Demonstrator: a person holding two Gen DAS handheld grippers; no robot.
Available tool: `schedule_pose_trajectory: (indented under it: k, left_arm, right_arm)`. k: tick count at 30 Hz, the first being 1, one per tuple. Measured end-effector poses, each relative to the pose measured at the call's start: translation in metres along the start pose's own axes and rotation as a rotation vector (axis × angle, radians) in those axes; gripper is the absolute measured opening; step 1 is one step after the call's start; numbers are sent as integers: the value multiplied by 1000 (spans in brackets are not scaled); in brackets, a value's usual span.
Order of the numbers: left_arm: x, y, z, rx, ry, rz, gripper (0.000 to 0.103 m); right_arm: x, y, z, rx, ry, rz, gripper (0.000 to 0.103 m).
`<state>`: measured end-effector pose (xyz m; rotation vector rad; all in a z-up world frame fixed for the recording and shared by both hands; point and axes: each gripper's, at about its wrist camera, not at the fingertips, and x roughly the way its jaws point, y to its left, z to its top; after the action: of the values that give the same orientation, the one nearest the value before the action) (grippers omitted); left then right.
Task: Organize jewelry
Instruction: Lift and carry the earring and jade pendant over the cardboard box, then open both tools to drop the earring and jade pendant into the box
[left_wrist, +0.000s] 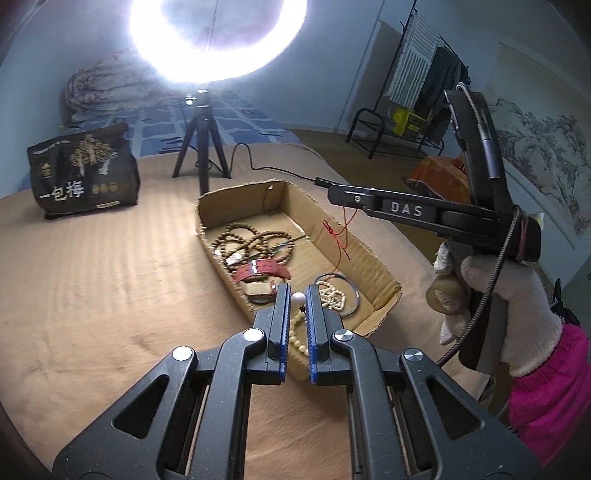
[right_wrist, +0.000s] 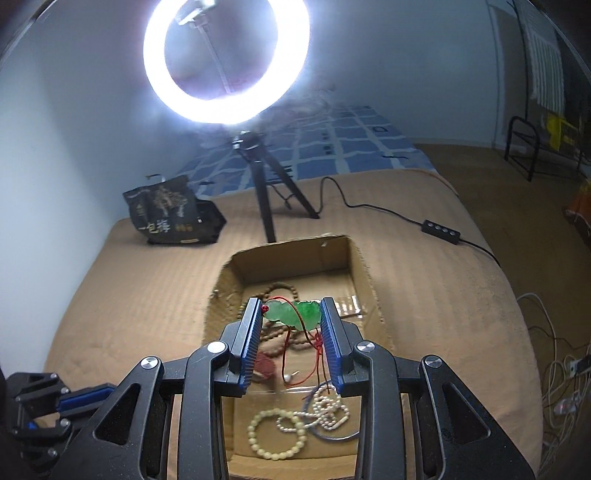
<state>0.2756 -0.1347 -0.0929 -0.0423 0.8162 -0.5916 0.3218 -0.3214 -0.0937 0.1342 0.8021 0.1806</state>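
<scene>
Currently the right gripper holds a green pendant between its fingers, at the centre of the right wrist view. The jaws stand moderately apart, closed onto the two ends of the pendant. The pendant's long axis runs left to right across the frame, spanning the gap from pad to pad. Its red cord hangs straight down from it toward the box.

The box lies directly below and ahead of the right gripper, its long axis running from the lower centre of the frame toward the upper centre. Brown beads lie in its far half. A pale bracelet and a white bead strand lie in its near half.

The left gripper sits at the lower centre of the left wrist view, over the near end of the box. Its jaws are nearly closed, with a white bead between the tips; whether they actually clamp it cannot be told.

The right gripper is judged the one placed for the release, since the pendant hangs above the box interior.
</scene>
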Motion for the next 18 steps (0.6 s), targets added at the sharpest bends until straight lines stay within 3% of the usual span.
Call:
schedule_pose_trajectory:
  k: [18]
  left_arm:
    - [39, -21, 1, 22, 55, -2, 6]
  right_arm:
    - [21, -24, -1, 64, 29, 13, 30]
